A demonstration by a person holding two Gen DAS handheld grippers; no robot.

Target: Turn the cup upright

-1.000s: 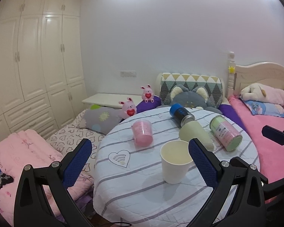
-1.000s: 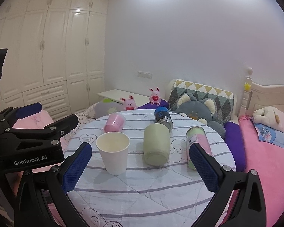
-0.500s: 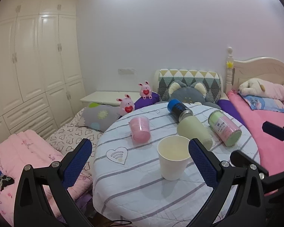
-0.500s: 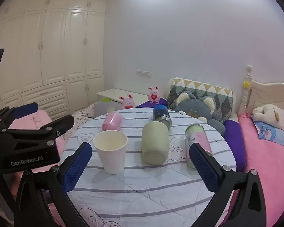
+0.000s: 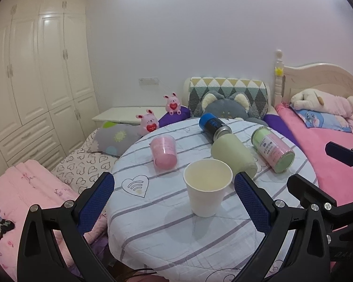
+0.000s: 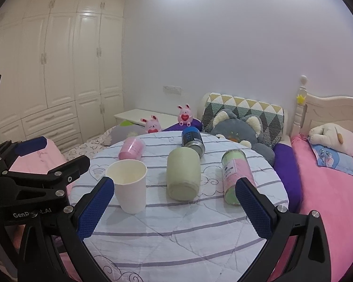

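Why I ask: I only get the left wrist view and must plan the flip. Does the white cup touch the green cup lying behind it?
Observer: No. In the right wrist view a strip of tablecloth shows between the white cup and the green cup.
Operator: I can't see the green cup's whole near end. Is it open or closed?
Observer: It looks closed, so that is probably the base. The mouth would then point away, toward the blue can.
Operator: Is the right gripper ready?
Observer: The right gripper is open and holds nothing, and the green cup lies ahead between its fingers.
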